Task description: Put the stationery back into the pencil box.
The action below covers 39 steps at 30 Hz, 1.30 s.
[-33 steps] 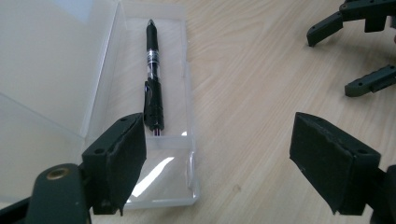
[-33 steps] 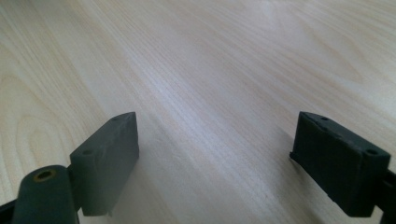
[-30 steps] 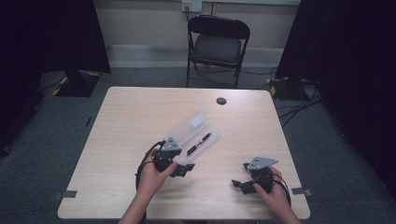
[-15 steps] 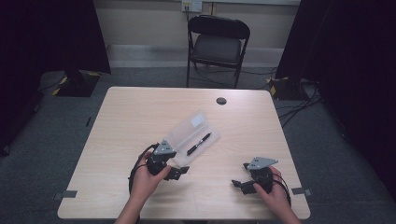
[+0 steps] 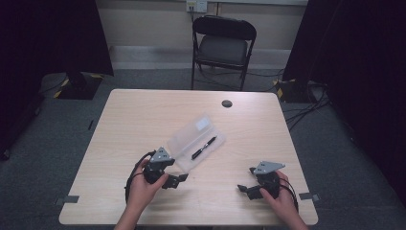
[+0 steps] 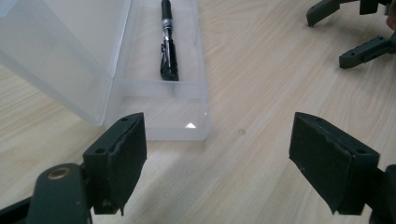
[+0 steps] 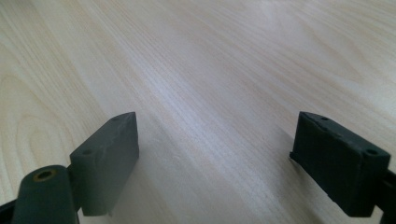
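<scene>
- Near the table's front edge, the left gripper is sitting with jaws apart, having drawn back from the clear plastic pencil case (lid open).
- Inside the case's tray, the black pen is lying untouched, so pickup is probably next.
- Rightward, the right gripper is resting wide open on the light wooden table.

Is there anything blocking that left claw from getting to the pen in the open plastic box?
Nothing visible blocks it. The left gripper is open in front of the clear case, whose lid is swung aside, and the pen lies uncovered inside; only the low front wall lies between.
</scene>
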Available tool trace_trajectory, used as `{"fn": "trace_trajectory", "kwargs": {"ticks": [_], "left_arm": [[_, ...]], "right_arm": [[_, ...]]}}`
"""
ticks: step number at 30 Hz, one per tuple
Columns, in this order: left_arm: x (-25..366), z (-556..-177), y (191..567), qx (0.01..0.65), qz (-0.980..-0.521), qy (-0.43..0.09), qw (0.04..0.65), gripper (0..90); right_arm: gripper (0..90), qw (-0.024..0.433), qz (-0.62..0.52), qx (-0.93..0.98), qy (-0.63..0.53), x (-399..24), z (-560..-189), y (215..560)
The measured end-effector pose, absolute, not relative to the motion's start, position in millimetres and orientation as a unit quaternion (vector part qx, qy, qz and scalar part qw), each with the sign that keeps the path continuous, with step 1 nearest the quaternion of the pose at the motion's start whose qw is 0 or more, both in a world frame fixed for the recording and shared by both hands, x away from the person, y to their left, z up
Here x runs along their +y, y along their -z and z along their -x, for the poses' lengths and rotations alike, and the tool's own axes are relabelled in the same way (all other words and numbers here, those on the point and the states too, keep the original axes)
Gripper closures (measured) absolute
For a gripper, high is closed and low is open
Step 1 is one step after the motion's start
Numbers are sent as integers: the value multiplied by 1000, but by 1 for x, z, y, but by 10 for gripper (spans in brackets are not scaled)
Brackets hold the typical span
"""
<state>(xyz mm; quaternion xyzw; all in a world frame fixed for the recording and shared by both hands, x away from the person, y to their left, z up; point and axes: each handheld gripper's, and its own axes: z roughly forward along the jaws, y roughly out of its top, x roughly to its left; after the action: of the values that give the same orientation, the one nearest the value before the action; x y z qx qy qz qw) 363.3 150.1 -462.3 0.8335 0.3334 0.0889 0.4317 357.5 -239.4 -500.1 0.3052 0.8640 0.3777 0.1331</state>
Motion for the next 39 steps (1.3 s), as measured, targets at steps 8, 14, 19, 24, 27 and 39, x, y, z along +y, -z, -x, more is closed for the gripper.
{"fn": "trace_trajectory", "kwargs": {"ticks": [8,14,19,24,27,39], "left_arm": [[160,-358,465,338,-830,-89,434,192],[166,-356,466,343,-829,-93,432,192],[170,-355,471,343,-828,-92,433,193],[180,-354,477,354,-825,-93,430,196],[183,-354,478,357,-823,-93,432,197],[199,-350,484,362,-820,-99,432,197]], "right_arm": [[137,133,-305,864,-378,-239,-358,500],[137,133,-305,864,-378,-239,-358,500],[137,133,-305,864,-378,-239,-358,500],[137,133,-305,864,-378,-239,-358,500],[137,133,-305,864,-378,-239,-358,500],[137,133,-305,864,-378,-239,-358,500]]}}
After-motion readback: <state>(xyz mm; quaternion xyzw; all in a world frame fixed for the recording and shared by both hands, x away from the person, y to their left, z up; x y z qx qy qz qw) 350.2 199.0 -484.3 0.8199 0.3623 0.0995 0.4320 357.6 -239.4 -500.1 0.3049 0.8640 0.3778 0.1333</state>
